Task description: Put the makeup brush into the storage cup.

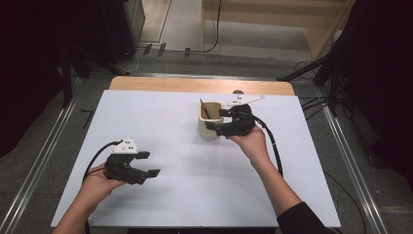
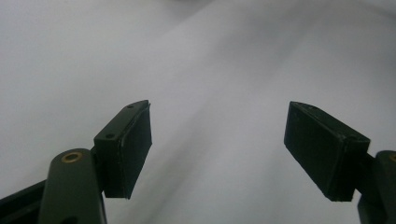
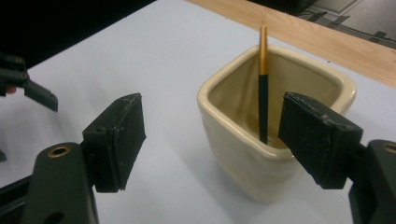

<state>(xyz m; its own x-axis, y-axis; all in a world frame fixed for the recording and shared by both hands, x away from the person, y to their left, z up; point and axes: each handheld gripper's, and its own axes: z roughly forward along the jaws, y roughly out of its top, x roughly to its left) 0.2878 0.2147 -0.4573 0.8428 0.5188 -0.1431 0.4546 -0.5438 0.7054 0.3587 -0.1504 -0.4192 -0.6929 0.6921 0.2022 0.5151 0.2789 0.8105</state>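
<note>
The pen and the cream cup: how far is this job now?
Done: the pen stands inside the cream cup, leaning on its wall. In hand: nothing; the right gripper is open at the cup, the left gripper open over the white table. No remaining step shows.

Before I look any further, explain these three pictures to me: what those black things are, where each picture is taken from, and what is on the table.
A person holds a black two-jaw tool in each hand. One picture looks down on the table, which has a white cover, from above. The other two come from small cameras riding on the tools, looking along their jaws. The left tool hangs over bare cover, jaws open, holding nothing. The right tool is beside a cream cup, jaws open, gripping nothing. In the cup leans a black stick with a gold top.
</note>
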